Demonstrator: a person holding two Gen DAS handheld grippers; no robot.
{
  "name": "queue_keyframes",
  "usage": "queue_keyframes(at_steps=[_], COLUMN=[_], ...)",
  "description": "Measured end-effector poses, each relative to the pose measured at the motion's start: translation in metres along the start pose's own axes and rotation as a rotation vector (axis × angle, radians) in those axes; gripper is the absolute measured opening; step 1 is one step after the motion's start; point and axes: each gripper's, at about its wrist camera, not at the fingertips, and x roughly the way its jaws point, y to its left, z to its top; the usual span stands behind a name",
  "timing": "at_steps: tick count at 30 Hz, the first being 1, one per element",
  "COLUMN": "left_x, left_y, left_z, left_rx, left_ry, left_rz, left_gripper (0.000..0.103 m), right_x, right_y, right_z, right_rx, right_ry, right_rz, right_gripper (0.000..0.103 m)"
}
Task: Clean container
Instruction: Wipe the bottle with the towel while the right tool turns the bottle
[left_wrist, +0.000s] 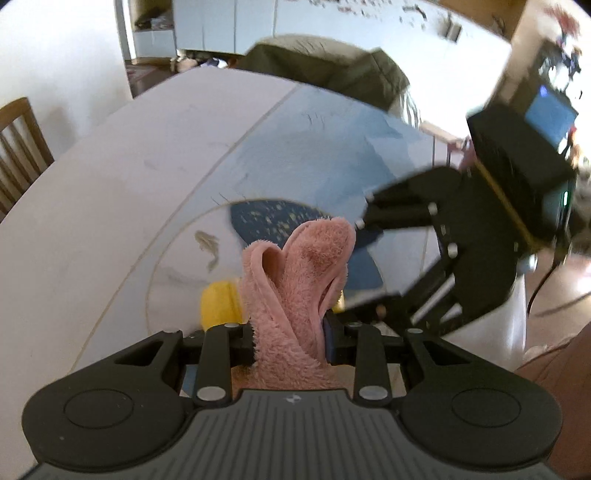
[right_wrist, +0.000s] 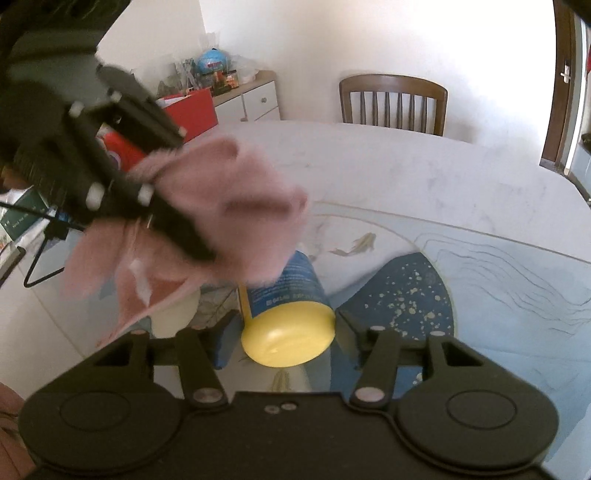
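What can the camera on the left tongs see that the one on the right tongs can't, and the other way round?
Only the left view shows a green sofa beyond the table and the right tongs' small screen. Only the right view shows the container's blue label, a red box and a white cabinet. Both show the pink cloth clamped in the left tongs, the container's yellow cap, and the fish-patterned table.

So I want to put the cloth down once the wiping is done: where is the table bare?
The white table is bare from the fish drawing out to the chair, and so is the pale blue patch right of the dark blue one. It is crowded near the container, between both grippers, with the cloth over it.
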Motion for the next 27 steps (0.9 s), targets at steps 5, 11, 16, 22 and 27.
queue_keyframes(at_steps=[5, 11, 16, 22, 27], left_x=[0.013, 0.016, 0.014, 0.013, 0.015], left_y=[0.004, 0.027, 0.053, 0.074, 0.091], left_z=[0.006, 0.008, 0.003, -0.001, -0.003], left_rx=[-0.022, -0.104, -0.207, -0.276, -0.351], left_ry=[0.007, 0.006, -0.002, -0.022, -0.033], left_rz=[-0.001, 0.010, 0.040, 0.061, 0.054], left_gripper=[0.030, 0.030, 0.030, 0.030, 0.030], right_x=[0.000, 0.001, 0.002, 0.002, 0.000], right_y=[-0.005, -0.006, -0.004, -0.004, -0.001], right_z=[0.002, 0.003, 0.005, 0.009, 0.010], right_rx=[-0.005, -0.015, -0.040, -0.069, -0.098], right_ry=[0.007, 0.008, 0.009, 0.001, -0.024], right_rz=[0.015, 0.017, 0.005, -0.018, -0.055], right_gripper=[0.053, 0.053, 0.053, 0.051, 0.055])
